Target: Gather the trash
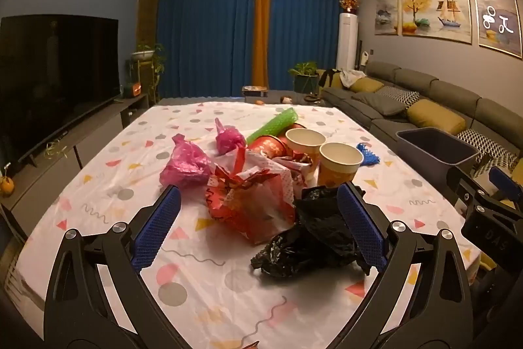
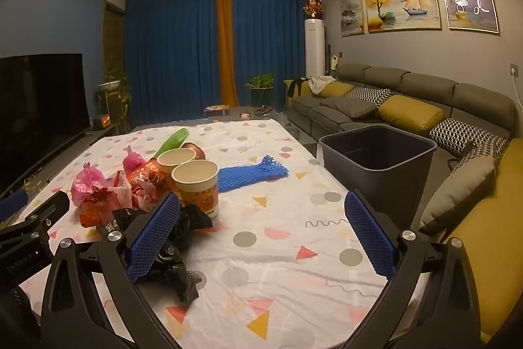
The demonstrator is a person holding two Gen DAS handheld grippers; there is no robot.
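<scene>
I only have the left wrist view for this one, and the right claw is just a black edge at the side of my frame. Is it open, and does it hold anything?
Observer: The right claw is wide open and holds nothing, with mostly bare tablecloth ahead of it.
Operator: What is that blue scrap at the far right of the pile?
Observer: A blue foam net sleeve, lying flat at full length to the right of the paper cups.
Operator: Has anything been thrown away yet?
Observer: The dark bin looks empty, as far as its floor shows.

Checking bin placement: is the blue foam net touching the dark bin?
Apart. The right wrist view shows bare tablecloth between the blue foam net and the dark bin.
</scene>
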